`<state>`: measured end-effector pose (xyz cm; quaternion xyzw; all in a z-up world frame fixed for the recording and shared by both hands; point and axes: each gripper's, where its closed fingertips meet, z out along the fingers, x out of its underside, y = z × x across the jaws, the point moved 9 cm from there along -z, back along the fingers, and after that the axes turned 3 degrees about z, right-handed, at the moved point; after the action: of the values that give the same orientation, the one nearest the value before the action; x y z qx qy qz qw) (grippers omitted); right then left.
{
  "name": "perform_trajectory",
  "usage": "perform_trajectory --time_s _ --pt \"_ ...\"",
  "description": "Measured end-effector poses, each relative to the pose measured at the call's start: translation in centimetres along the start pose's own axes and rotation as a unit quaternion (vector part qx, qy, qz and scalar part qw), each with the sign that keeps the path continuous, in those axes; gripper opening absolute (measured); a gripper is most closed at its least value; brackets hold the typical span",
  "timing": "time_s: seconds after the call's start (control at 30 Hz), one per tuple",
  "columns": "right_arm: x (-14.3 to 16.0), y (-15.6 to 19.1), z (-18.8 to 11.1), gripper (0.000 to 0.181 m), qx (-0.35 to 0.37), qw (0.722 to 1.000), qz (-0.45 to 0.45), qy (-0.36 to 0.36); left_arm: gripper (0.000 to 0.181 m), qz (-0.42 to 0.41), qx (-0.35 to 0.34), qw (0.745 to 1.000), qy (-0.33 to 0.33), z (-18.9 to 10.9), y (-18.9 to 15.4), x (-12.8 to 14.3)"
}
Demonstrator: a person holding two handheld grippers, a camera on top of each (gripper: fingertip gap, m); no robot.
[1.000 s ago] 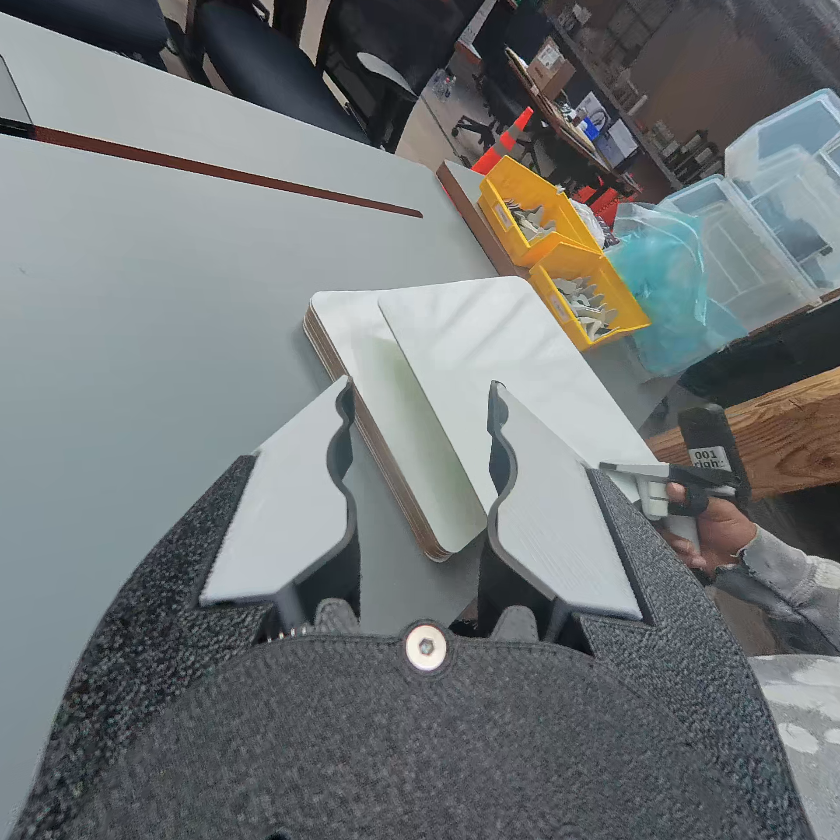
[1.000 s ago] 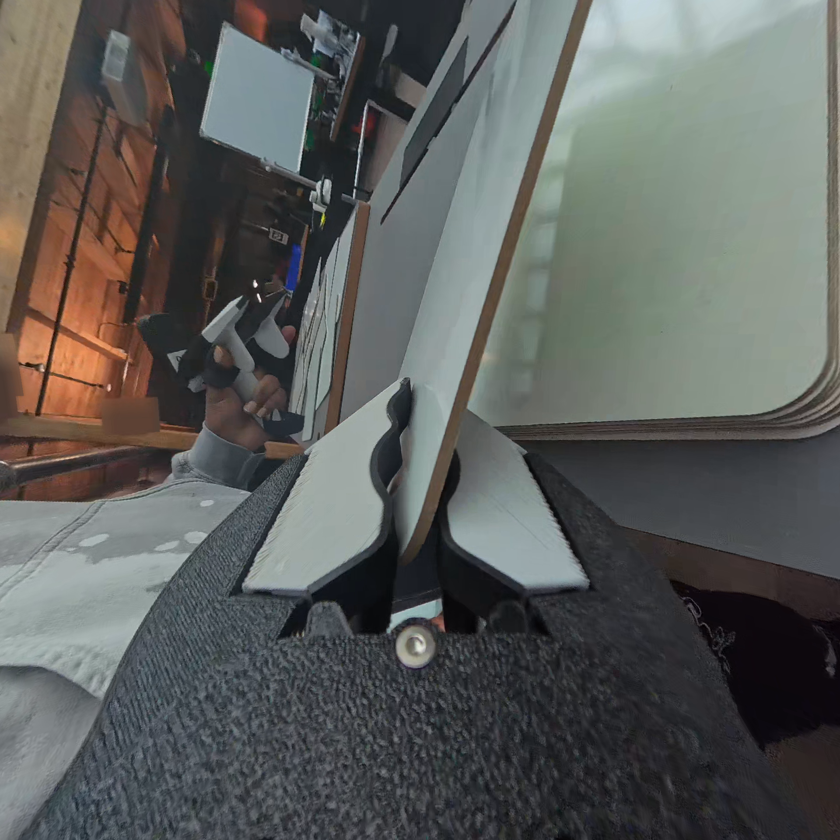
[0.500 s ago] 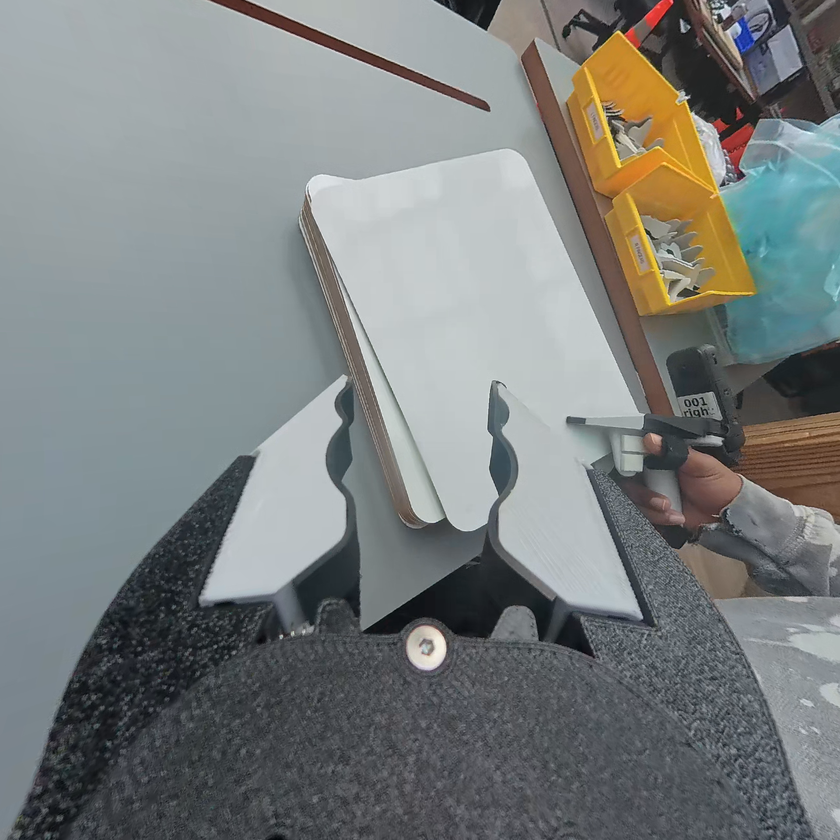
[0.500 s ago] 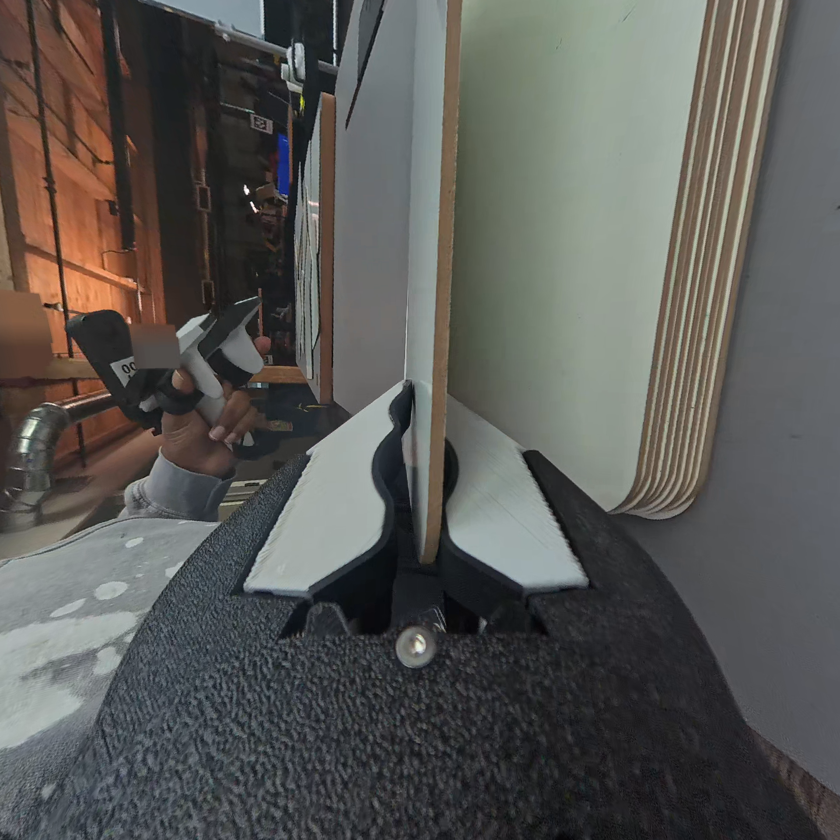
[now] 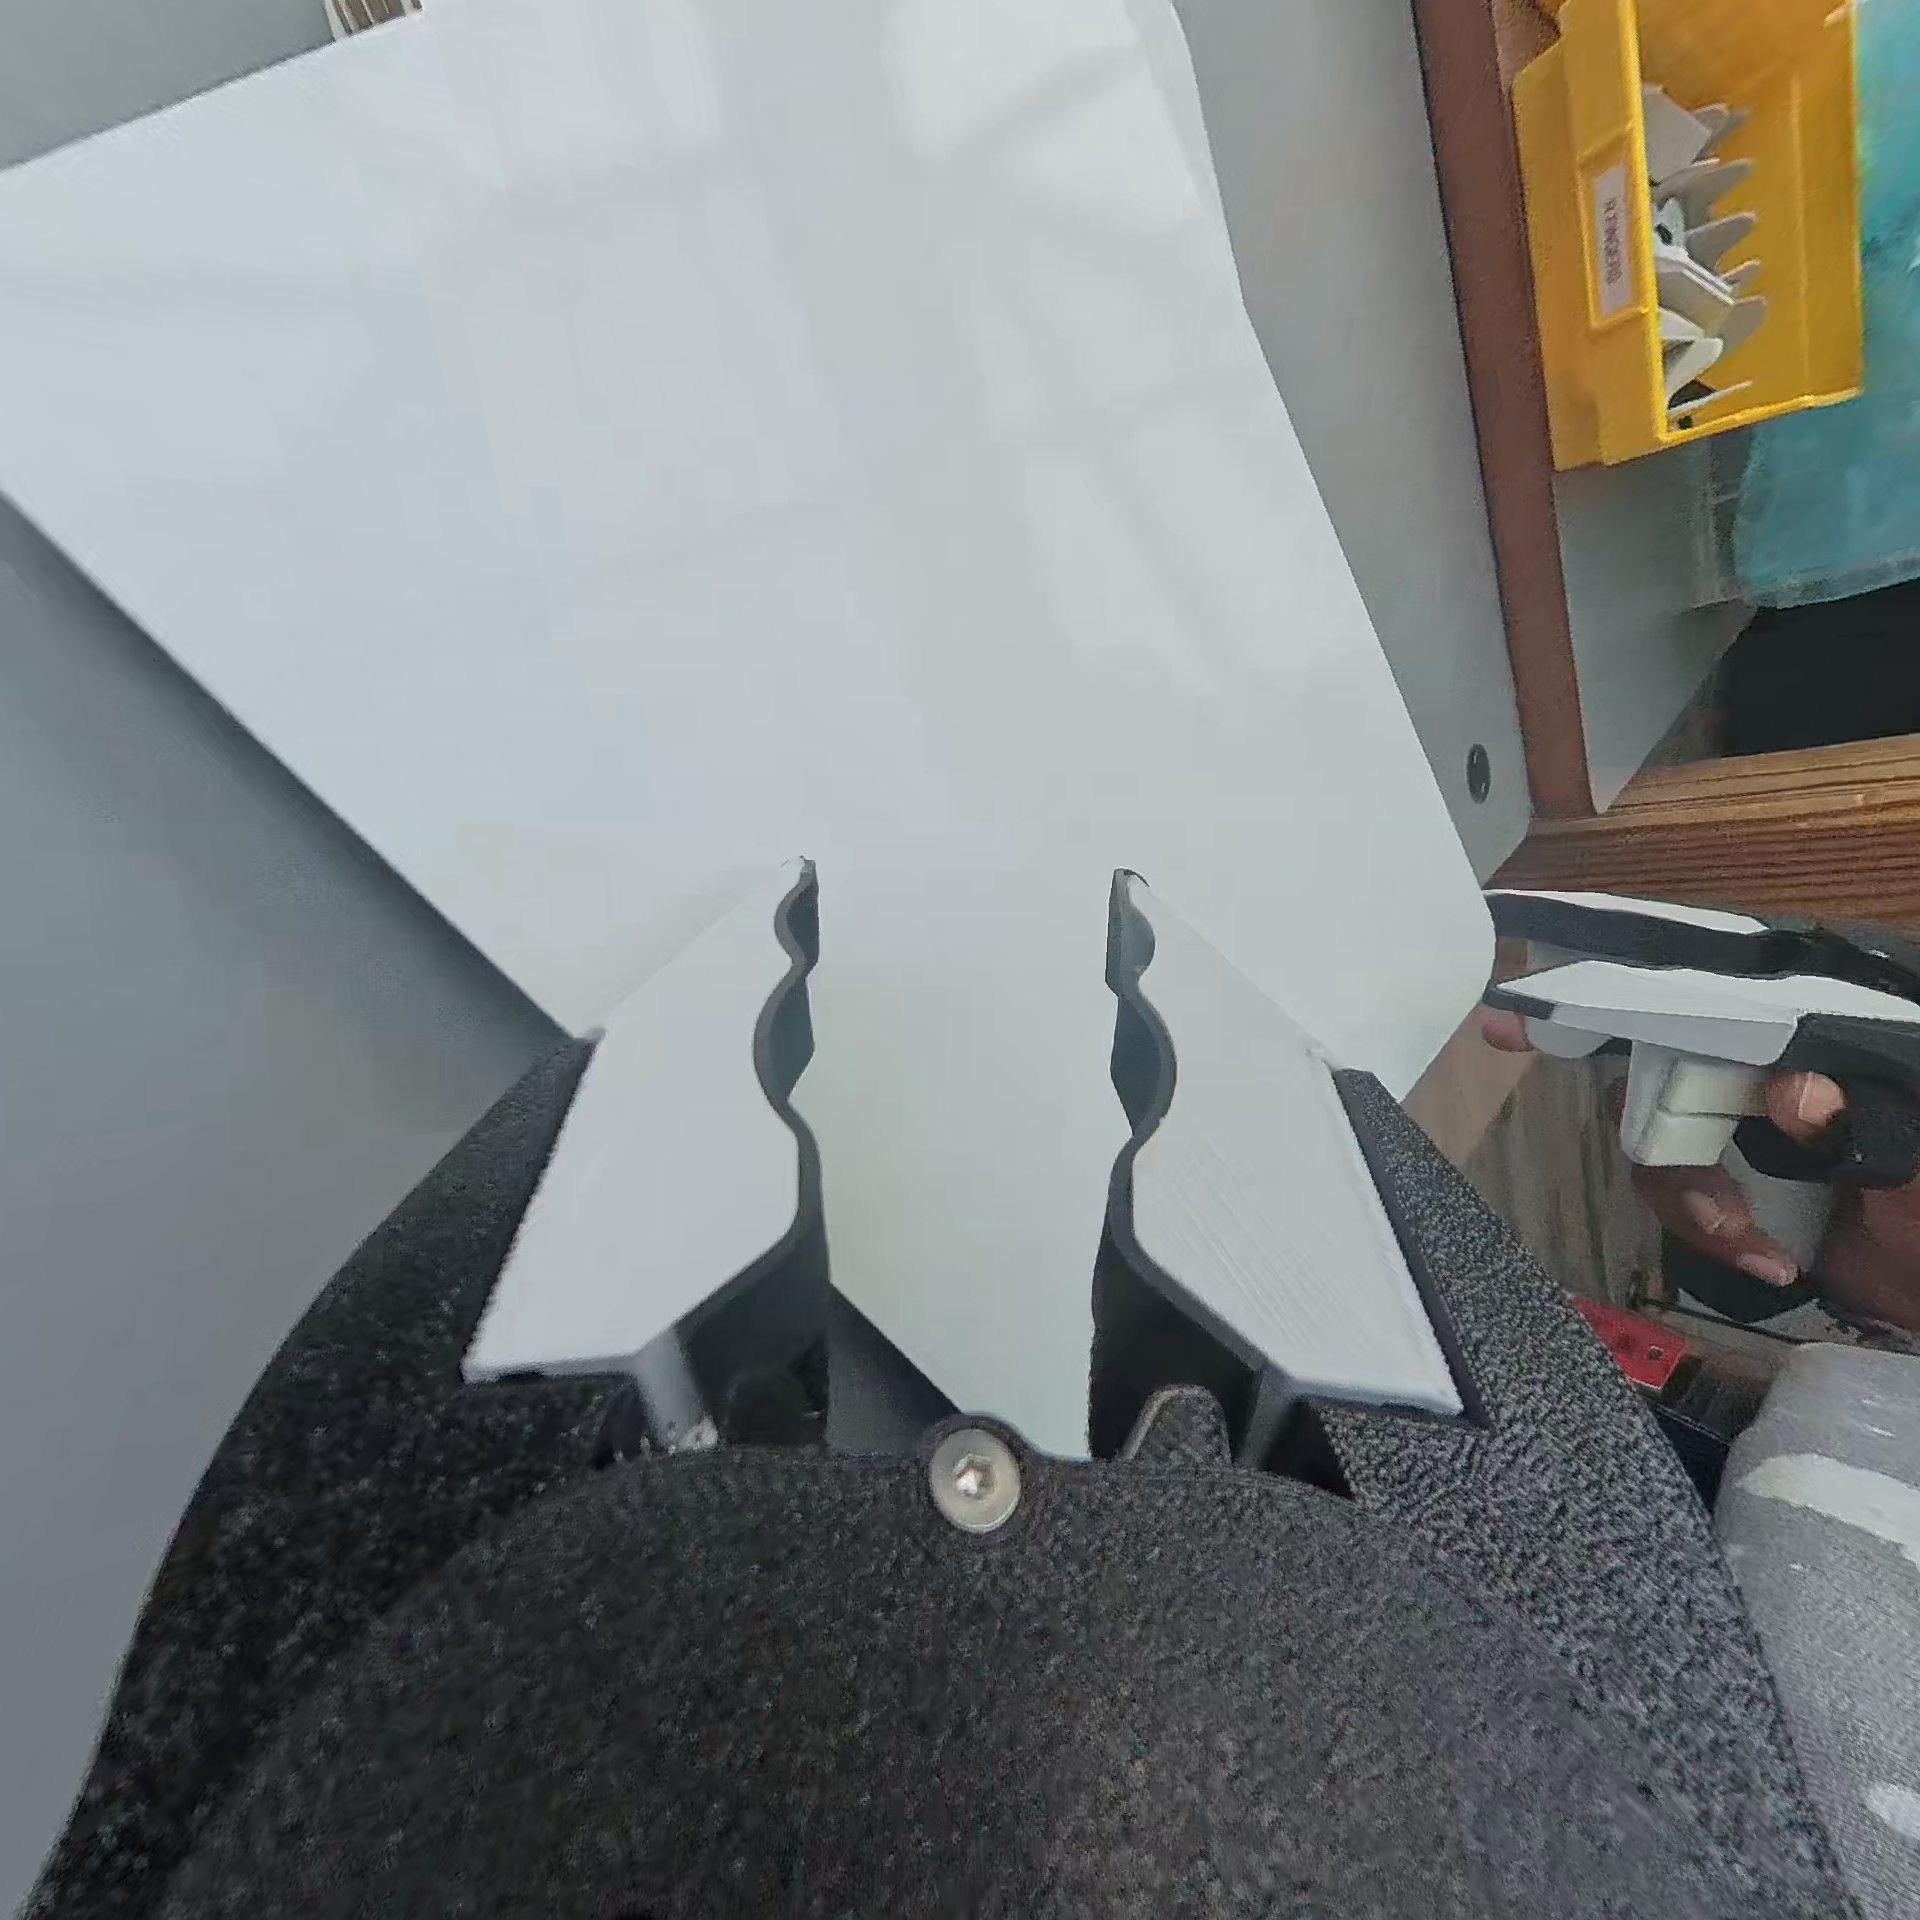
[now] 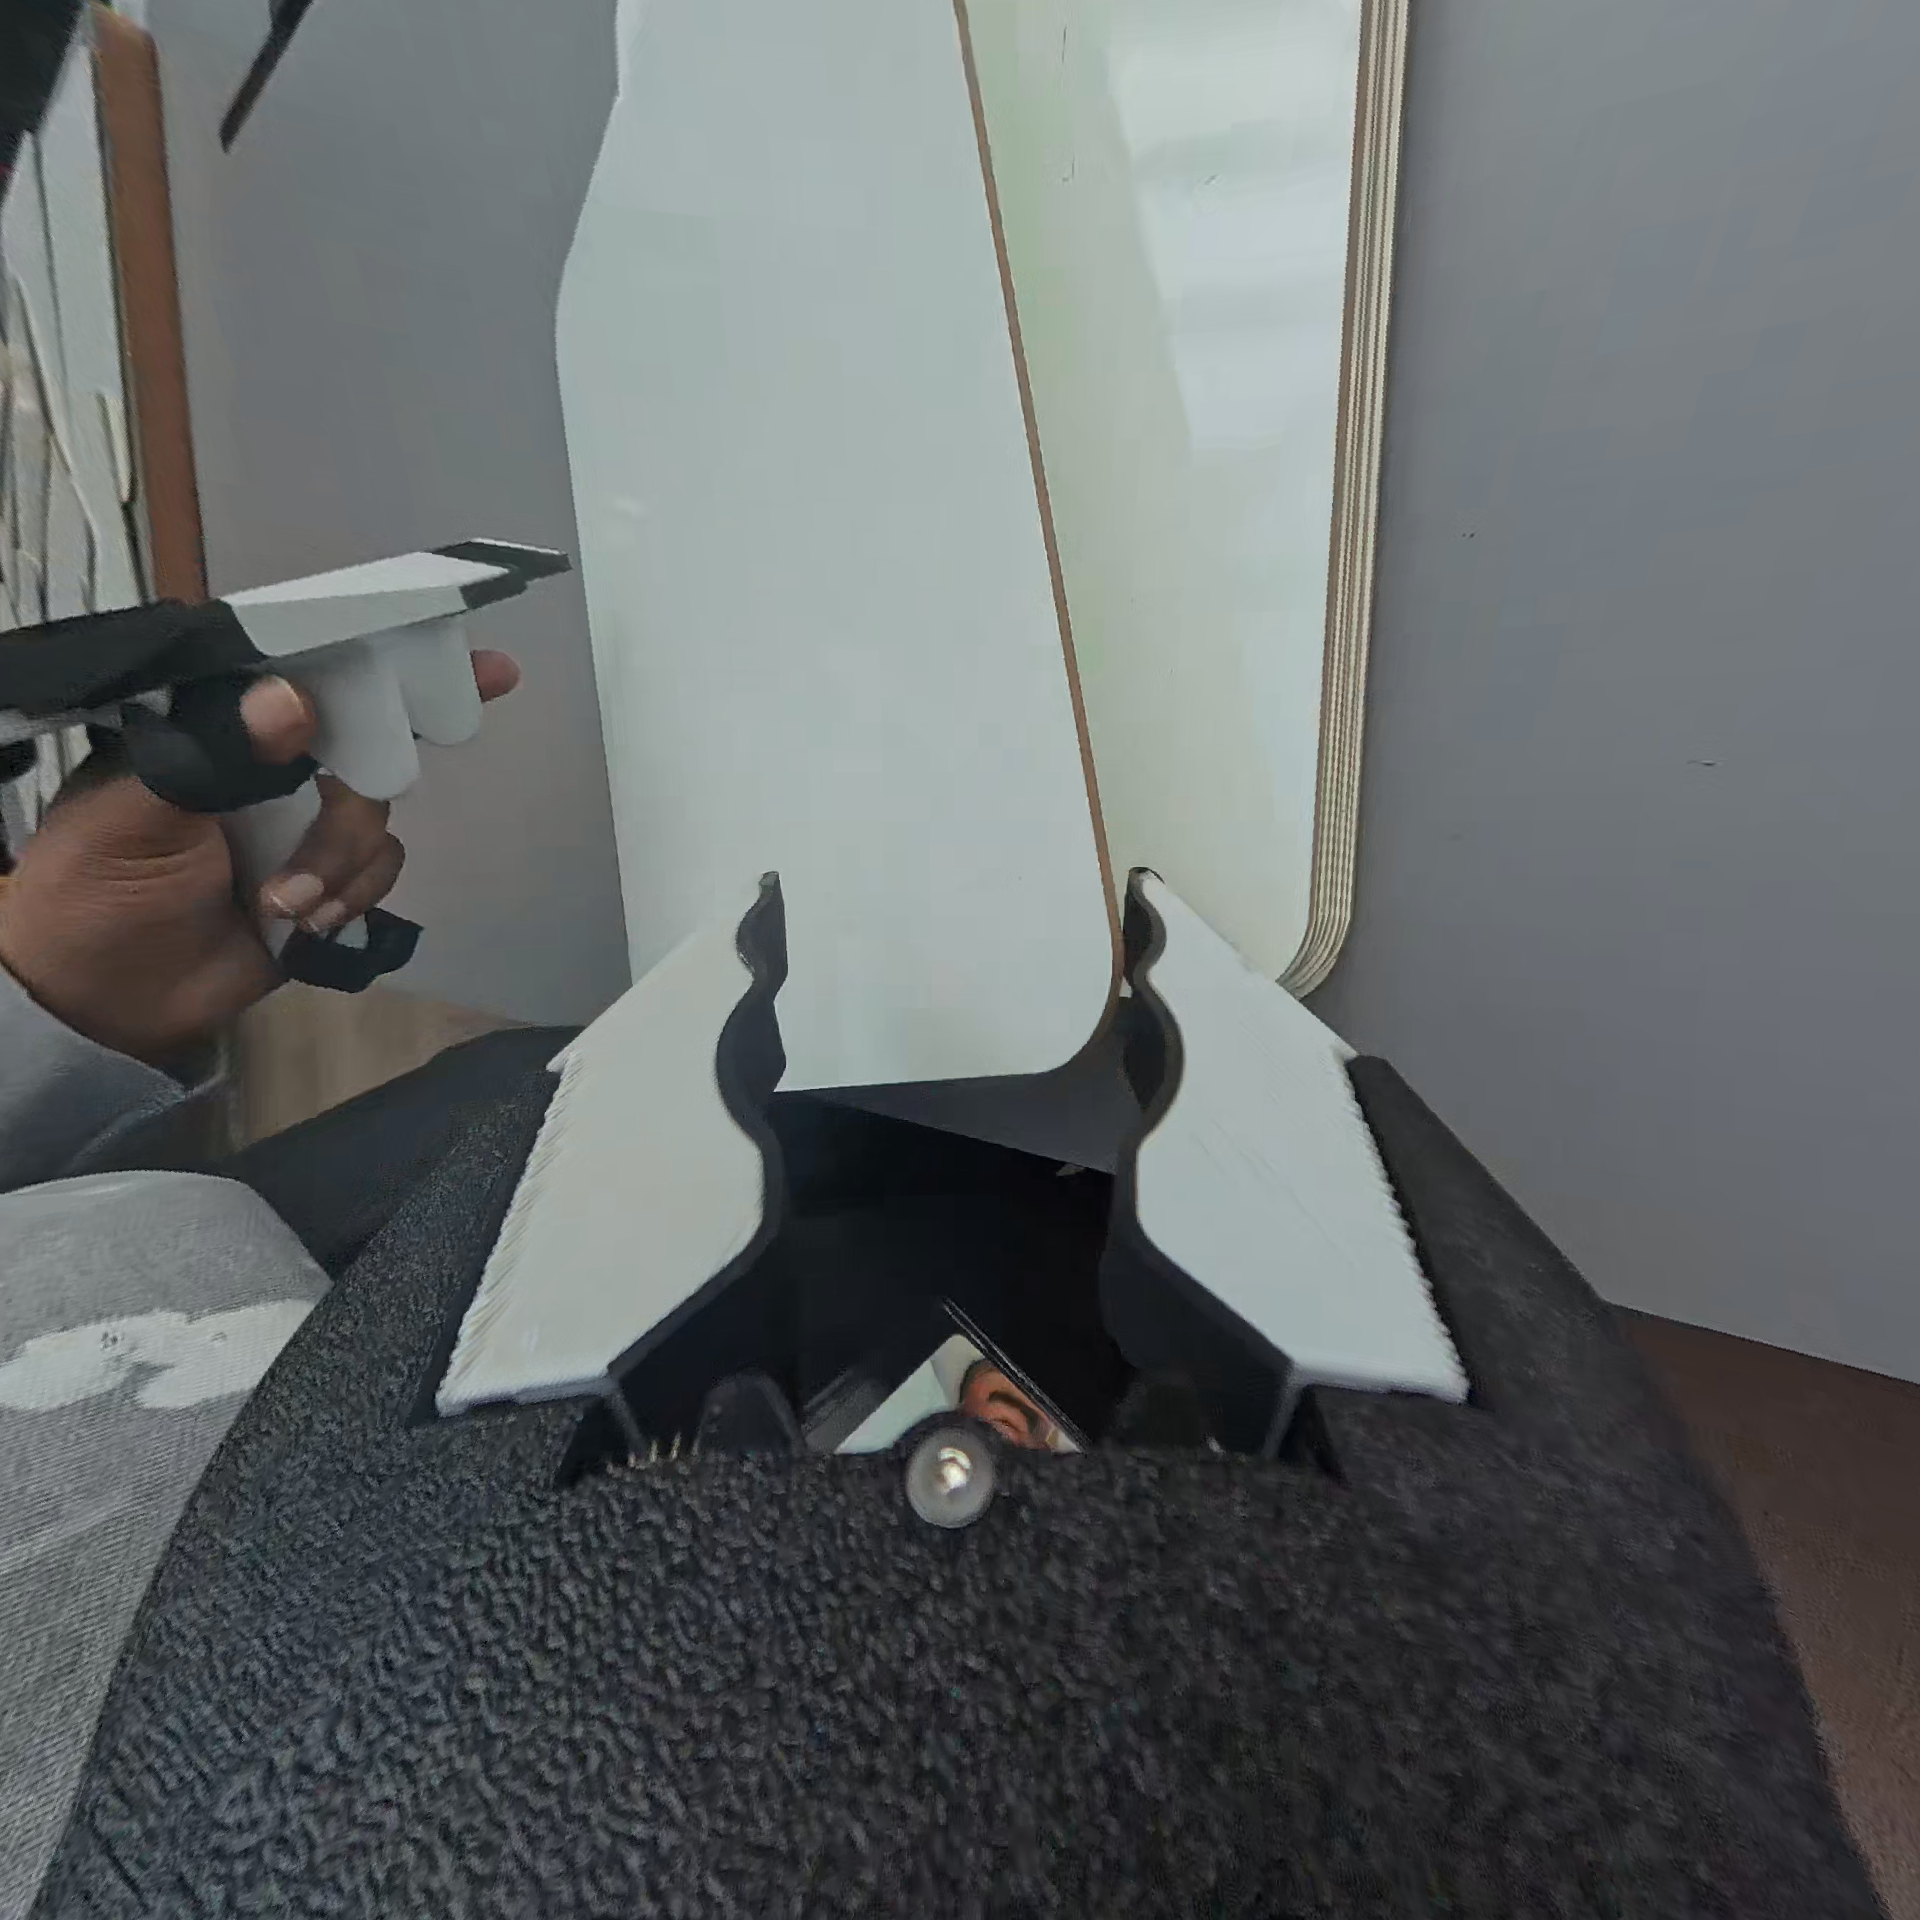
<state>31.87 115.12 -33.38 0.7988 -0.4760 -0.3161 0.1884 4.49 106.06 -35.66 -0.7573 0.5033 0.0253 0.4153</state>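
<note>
Right gripper (image 6: 954, 883) released smooth white board (image 6: 831, 520)

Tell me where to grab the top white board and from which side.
Take the top board by its near end, close to the rounded corner, which juts out past the stack. Come in from the near table edge with one finger on each face. The board is thin and flat, so probably only an overhanging edge gives a bite. The right hand-held gripper is open there.

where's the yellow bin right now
In the left wrist view the yellow bin sits at the upper right, beyond the grey table's brown edge, against a teal plastic bag.
</note>
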Motion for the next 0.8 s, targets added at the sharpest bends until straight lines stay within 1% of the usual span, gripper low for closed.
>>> perform_trajectory --time_s 0.07,0.1,0.17,0.23,0.3,0.4,0.47,0.5,0.53,0.6,0.67,0.73,0.77,0.8 --pt "0.4 -0.2 0.3 0.064 0.017 1.000 0.000 0.013 0.055 0.004 0.010 1.000 0.023 1.3 0.1 0.3" --pt "0.7 -0.5 0.4 0.063 0.023 1.000 0.008 0.019 0.053 0.009 0.011 1.000 0.019 1.6 0.1 0.2" --pt "1.1 -1.0 0.5 0.055 0.025 0.999 0.027 0.031 0.053 0.016 0.027 0.999 0.026 1.9 0.0 0.1" --pt "1.2 -1.3 0.4 0.051 0.046 0.998 0.019 0.045 0.053 0.024 0.028 0.999 0.022 1.5 0.1 -0.1" --pt "0.6 -1.3 0.0 0.051 0.078 0.996 -0.022 0.043 0.053 0.025 0.000 1.000 -0.004 0.2 0.9 -0.3" --pt "-2.1 0.5 -0.2 0.058 0.118 0.981 -0.150 0.019 0.060 -0.025 -0.065 0.996 -0.053 -2.6 3.7 0.1" --pt "-4.0 2.3 1.2 0.071 0.120 0.970 -0.213 0.011 0.064 -0.075 -0.092 0.990 -0.070 -4.2 5.9 1.4" --pt "-4.7 3.0 2.4 0.078 0.121 0.963 -0.239 0.016 0.066 -0.101 -0.092 0.988 -0.070 -4.6 6.8 2.1" --pt "-5.2 3.5 3.7 0.085 0.129 0.956 -0.261 0.027 0.068 -0.126 -0.083 0.987 -0.062 -4.8 7.4 2.9" --pt "-5.5 3.3 6.4 0.097 0.161 0.943 -0.287 0.055 0.066 -0.166 -0.043 0.984 -0.048 -4.7 7.9 4.2" --pt "-5.2 2.1 7.9 0.096 0.196 0.929 -0.302 0.079 0.066 -0.184 -0.015 0.982 -0.040 -4.1 7.6 5.0" --pt "-4.9 1.5 8.1 0.096 0.188 0.937 -0.287 0.062 0.066 -0.185 -0.002 0.982 -0.043 -3.3 7.1 5.4" --pt "-4.8 1.4 8.0 0.095 0.192 0.937 -0.287 0.059 0.066 -0.192 0.008 0.980 -0.049 -3.0 6.9 5.3" --pt "-4.8 1.3 8.0 0.095 0.194 0.939 -0.279 0.059 0.066 -0.203 0.027 0.977 -0.053 -2.5 6.6 5.2"
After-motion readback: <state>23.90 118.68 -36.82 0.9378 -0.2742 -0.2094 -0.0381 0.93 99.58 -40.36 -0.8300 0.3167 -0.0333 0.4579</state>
